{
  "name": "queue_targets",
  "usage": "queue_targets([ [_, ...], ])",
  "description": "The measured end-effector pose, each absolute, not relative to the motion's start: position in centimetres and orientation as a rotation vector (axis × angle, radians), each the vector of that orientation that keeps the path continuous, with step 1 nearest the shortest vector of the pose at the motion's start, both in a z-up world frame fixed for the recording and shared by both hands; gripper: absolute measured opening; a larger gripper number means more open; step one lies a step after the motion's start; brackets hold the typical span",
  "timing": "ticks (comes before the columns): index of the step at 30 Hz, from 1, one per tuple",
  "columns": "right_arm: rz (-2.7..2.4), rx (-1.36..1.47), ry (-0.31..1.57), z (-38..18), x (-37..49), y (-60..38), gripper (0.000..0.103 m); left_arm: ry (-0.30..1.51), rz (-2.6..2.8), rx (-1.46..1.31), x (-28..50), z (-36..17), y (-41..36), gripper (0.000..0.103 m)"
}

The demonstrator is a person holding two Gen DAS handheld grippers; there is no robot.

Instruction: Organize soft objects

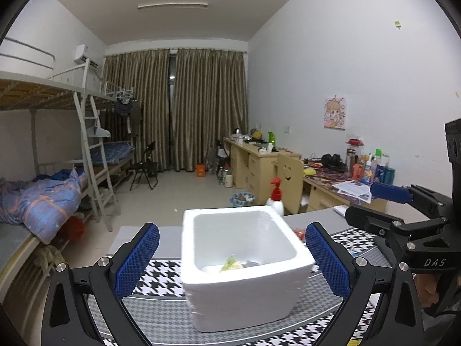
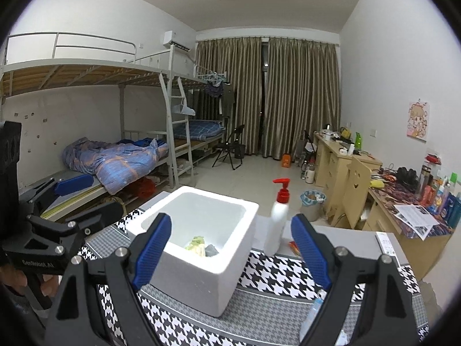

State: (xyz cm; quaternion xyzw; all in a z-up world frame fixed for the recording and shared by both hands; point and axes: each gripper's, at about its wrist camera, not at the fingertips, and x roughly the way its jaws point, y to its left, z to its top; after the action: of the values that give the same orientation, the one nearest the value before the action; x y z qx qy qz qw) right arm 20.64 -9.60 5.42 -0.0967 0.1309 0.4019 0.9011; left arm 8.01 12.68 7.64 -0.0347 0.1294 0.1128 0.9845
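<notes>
Left wrist view showed a white foam box [image 1: 245, 265] standing on a houndstooth cloth [image 1: 161, 276], and every place below is given from that box. The left gripper [image 1: 232, 256] was spread wide, one blue pad [image 1: 135, 259] on either side of the box and clear of its walls, gripping nothing. Inside the box, on its floor, lay the soft objects [image 1: 233, 265]: a pale green-and-cream bundle beside a grey piece. The right gripper [image 1: 374, 194] stood to the right of the box; its black body bore the white letters "DAS". Right wrist view showed the right gripper [image 2: 232, 248] released as well, its pads apart and empty, the left one overlapping the near rim of the box [image 2: 201, 248]. The left gripper [image 2: 69, 190] lay left of the box, and the lettering on its body read "GenRobot.AI". Just right of the box stood a white pump bottle [image 2: 278, 216] with a red head, its label unreadable. Behind the box to the left stood a bunk bed [image 2: 129, 150].
</notes>
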Motion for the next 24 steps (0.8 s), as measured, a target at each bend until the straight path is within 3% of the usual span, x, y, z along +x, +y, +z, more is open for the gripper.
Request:
queue_targets([
  [24,0.676,-0.111,0.251,4.8,19.6,-17.3,0.088,0.291,0.036,-0.041,7.3,6.7,6.4,0.102],
])
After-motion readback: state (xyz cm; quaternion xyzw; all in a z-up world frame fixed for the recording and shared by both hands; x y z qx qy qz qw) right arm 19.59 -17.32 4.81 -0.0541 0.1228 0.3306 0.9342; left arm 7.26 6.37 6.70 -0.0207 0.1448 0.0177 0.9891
